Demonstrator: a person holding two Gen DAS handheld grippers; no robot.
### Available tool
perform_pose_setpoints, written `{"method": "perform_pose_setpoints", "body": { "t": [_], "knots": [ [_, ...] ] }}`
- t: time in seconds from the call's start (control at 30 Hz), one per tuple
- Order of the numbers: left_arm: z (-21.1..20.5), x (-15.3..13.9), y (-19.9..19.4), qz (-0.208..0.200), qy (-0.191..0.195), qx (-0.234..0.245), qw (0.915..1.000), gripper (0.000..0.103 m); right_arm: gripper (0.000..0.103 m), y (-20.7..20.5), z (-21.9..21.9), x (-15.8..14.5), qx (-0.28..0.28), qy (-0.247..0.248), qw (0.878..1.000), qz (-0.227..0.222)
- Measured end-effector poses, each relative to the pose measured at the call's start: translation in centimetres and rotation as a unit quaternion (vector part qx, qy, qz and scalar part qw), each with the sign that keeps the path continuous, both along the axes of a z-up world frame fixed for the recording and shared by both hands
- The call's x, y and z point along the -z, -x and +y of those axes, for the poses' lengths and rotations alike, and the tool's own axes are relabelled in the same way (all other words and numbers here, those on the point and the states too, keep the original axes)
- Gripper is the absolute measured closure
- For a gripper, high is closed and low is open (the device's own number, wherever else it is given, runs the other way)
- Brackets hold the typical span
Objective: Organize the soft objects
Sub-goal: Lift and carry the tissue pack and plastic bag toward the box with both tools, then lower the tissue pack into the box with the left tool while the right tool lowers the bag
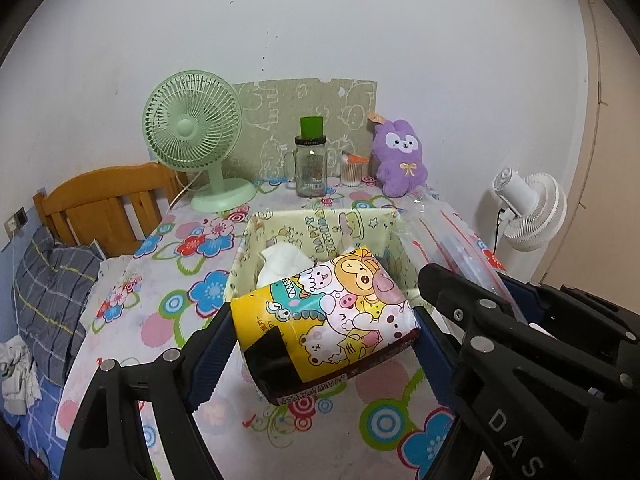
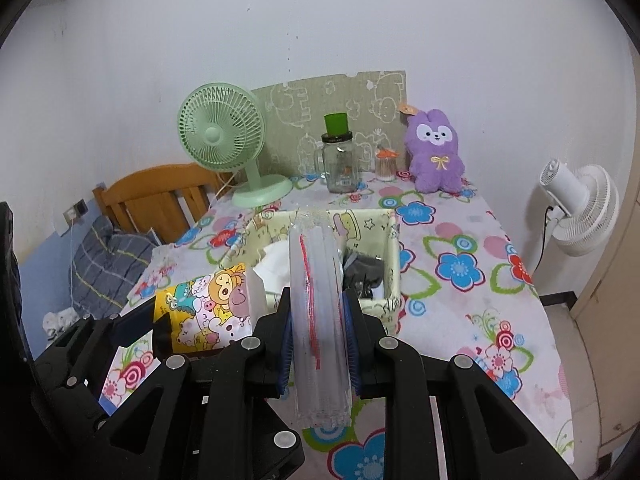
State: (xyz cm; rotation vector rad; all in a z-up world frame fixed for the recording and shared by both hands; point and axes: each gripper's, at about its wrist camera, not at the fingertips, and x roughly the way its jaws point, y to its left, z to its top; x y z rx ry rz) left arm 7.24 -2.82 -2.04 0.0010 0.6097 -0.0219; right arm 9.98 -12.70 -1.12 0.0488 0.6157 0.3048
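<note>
- Grippers, two of them, each hand-held, side by side above a table with a flowered cloth (image 2: 460, 268)
- Left gripper (image 1: 324, 332): jaws stand wide and are closed on a soft tissue pack (image 1: 332, 316) printed with cartoon animals; blue pads press its two ends, and the pack hangs clear of the cloth
- Right gripper (image 2: 318, 332): jaws nearly together, clamped on a flat bundle of clear zip bags (image 2: 318, 300) with a red seal line; the bundle stands on edge and sticks out ahead of the fingers
- Just ahead of both tools sits an open fabric storage box (image 2: 390, 248) lined in pale yellow; white tissue-like material lies in its left part, dark items in its right
- Beyond the box, at the far edge of the table: a green desk fan (image 1: 192, 128), a glass jar (image 1: 310, 168) with a green cap, a small cotton-swab holder (image 2: 386, 164) and a purple plush rabbit (image 2: 434, 148)
- Off the table to the right stands a white fan (image 2: 576, 208); to the left, a wooden bed frame (image 1: 104, 200)
- Judged risks: the tissue pack is squashy, so it may bow and slide out from between the wide jaws if tilted; the slick bags could slip through the narrow grip or flop over; the two tools are close, so lowering both into the box together could knock them against each other or the box wall
</note>
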Motion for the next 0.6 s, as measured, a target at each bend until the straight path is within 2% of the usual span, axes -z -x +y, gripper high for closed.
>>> {"method": "perform_pose_setpoints", "body": {
  "t": [0.3, 0.6],
  "knots": [
    [0.0, -0.8, -2.3, -0.01, 0.002, -0.001, 0.9999, 0.017, 0.078, -2.5, -0.1, -0.9, -0.003, -0.007, 1.0, -0.007],
    [0.0, -0.4, -5.4, -0.01, 0.005, 0.005, 0.9999, 0.017, 0.078, -5.5, -0.2, -0.7, 0.001, -0.006, 1.0, -0.006]
  ]
}}
